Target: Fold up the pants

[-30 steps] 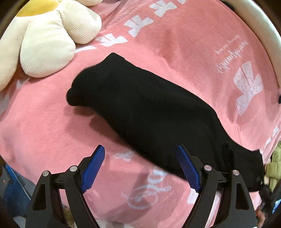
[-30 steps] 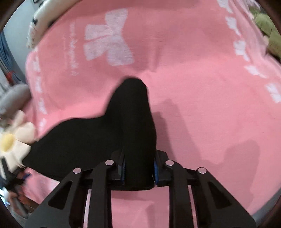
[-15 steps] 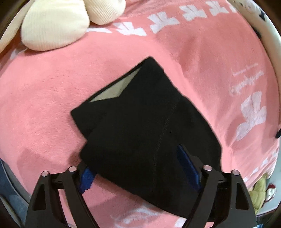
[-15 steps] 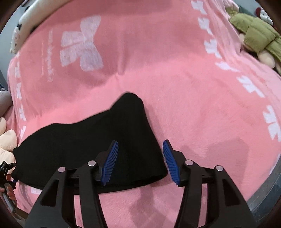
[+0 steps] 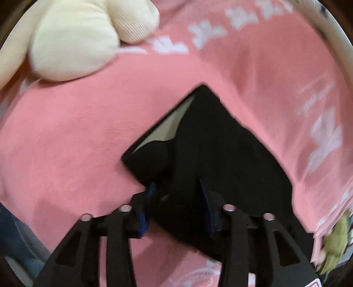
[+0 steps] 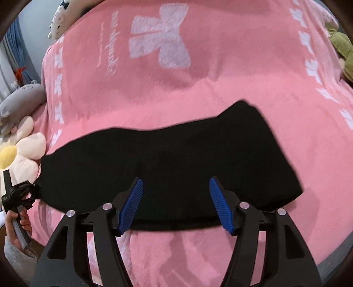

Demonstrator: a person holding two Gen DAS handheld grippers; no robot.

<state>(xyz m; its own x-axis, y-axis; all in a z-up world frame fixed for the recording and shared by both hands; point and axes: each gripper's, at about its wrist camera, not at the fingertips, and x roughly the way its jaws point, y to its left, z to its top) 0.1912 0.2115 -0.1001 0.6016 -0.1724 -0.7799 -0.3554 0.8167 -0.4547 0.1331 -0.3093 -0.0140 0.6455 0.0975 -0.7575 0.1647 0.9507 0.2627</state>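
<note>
The black pants (image 6: pixel 176 159) lie folded lengthwise as a long band across the pink blanket (image 6: pixel 198 84). In the left wrist view their waist end (image 5: pixel 220 150) shows a pale inner lining. My left gripper (image 5: pixel 176 194) has closed on the near corner of the waist end, with black cloth bunched between its blue pads. It also shows small at the left edge of the right wrist view (image 6: pixel 19 194), held by a hand. My right gripper (image 6: pixel 176 189) is open, hovering over the near edge of the pants.
A cream flower-shaped cushion (image 5: pixel 72 42) lies just beyond the waist end, also in the right wrist view (image 6: pixel 19 152). A grey plush (image 6: pixel 19 99) and a white plush (image 6: pixel 64 19) sit at the bed's left. A green plush (image 6: pixel 342 50) sits at the right edge.
My right gripper let go of the leg end and backed off, open. My left gripper moved onto the waist end and closed on its corner.
</note>
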